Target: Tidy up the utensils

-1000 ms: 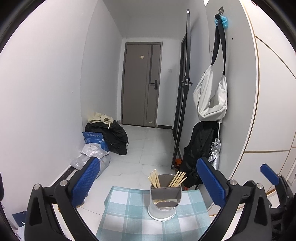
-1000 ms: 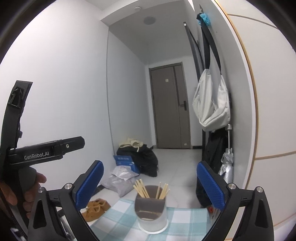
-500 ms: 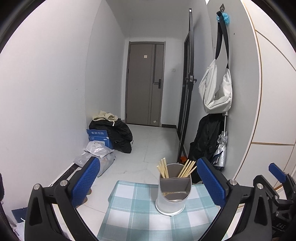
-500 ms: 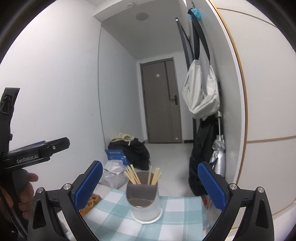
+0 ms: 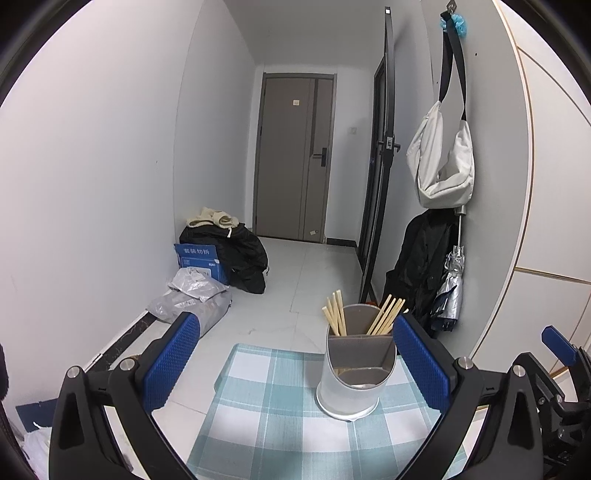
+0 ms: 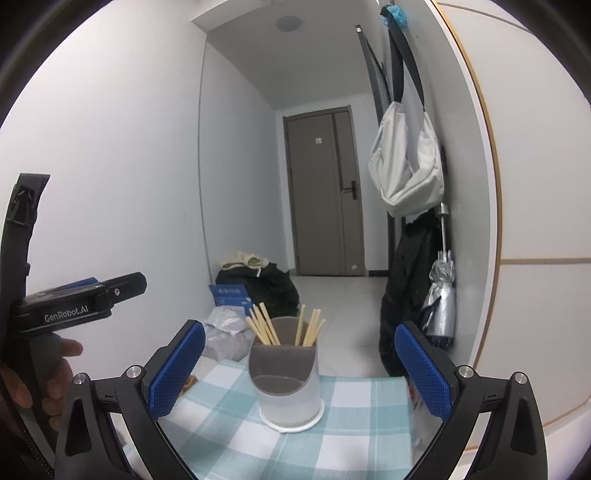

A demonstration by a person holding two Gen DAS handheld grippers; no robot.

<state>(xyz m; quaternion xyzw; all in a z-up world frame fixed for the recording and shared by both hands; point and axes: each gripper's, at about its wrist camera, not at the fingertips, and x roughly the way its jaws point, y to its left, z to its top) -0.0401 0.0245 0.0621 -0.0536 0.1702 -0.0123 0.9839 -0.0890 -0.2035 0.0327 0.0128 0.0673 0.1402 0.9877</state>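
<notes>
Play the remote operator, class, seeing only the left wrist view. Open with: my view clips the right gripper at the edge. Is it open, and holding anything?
Observer: In the right wrist view the right gripper is wide open and holds nothing. The utensil holder stands ahead of it.
Operator: What holds my left gripper?
Observer: A bare hand wraps the handle of the left gripper. The gripper's black body reads GenRobot.AI.
Operator: Anything overhead?
Observer: A round ceiling fixture sits above the hallway.
</notes>
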